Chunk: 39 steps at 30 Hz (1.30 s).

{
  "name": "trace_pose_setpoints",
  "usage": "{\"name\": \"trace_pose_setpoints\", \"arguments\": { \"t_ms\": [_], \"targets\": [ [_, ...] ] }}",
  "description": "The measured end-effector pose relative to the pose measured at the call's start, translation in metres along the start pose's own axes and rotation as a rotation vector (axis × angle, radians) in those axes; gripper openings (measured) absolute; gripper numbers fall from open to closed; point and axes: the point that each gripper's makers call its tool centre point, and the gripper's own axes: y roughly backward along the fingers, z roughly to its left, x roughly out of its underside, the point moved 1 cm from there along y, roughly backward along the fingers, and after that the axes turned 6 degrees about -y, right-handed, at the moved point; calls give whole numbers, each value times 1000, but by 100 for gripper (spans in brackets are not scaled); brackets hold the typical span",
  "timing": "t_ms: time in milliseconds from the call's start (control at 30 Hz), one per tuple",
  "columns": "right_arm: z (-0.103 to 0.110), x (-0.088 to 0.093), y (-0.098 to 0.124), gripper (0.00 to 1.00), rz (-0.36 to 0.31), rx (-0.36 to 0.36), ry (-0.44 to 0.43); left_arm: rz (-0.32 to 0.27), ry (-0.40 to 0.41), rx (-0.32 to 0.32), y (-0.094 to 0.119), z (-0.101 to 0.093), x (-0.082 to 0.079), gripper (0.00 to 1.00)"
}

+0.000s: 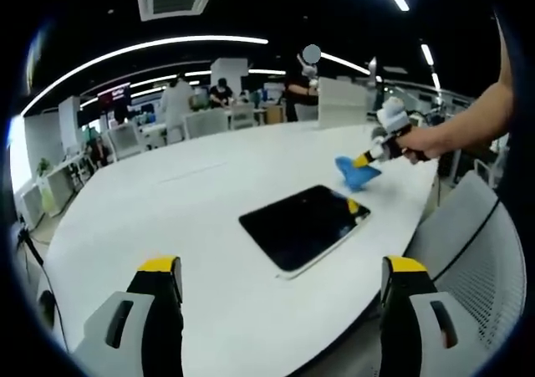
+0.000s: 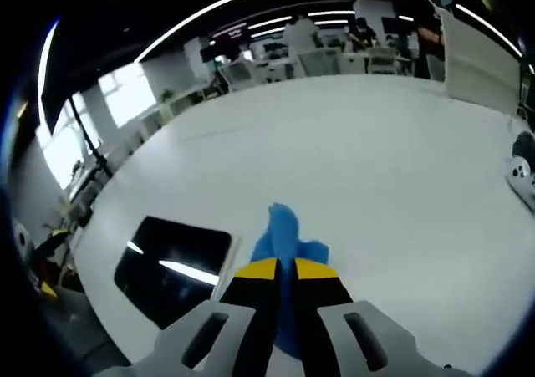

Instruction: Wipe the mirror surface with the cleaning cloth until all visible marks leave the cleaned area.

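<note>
A dark rectangular mirror [image 1: 305, 225] with a white rim lies flat on the white table [image 1: 184, 226]. In the left gripper view my left gripper [image 1: 282, 278] stands open just before the mirror's near edge, nothing between its yellow-tipped fingers. Beyond the mirror's far corner my right gripper [image 1: 365, 160], held by a person's hand, is shut on a blue cleaning cloth [image 1: 355, 173] that hangs to the table. In the right gripper view the right gripper [image 2: 285, 270] pinches the blue cloth [image 2: 286, 233], with the mirror [image 2: 174, 267] lying to its left.
A grey mesh chair [image 1: 476, 243] stands at the table's right edge. White chairs [image 1: 205, 123] and people sit beyond the far end of the table. A white device [image 2: 522, 172] rests on the table at right. A tripod [image 2: 84, 155] stands off the table's left side.
</note>
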Motion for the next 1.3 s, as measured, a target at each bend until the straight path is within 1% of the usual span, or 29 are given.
{"name": "trace_pose_setpoints", "arguments": {
  "t_ms": [167,533,633,867,900,967,1067,1100,1167,1300],
  "targets": [
    [10,1,-4,1,18,-19,-7,3,-3,-2,0,-1,-1,99],
    [35,6,-24,1,74,-59,12,17,-7,6,-1,-3,1,99],
    [39,9,-30,1,89,-60,1,21,-15,3,-1,-2,2,99],
    [60,16,-46,1,136,-81,-24,25,-21,-4,-1,-3,1,99],
    [62,15,-47,1,140,-83,-29,25,-23,-4,-1,-2,1,99],
    [68,9,-46,1,142,-96,-72,26,-23,-2,-1,-2,2,99],
    [84,-1,-40,1,138,-157,-154,30,-24,-1,-1,-2,4,99],
    [86,-3,-38,1,137,-165,-158,31,-26,-1,-1,-2,4,99],
    [88,-4,-39,1,138,-164,-144,31,-29,0,-1,-1,4,98],
    [79,11,-52,1,175,-129,-126,29,-29,0,-1,-1,4,98]
  ]
}}
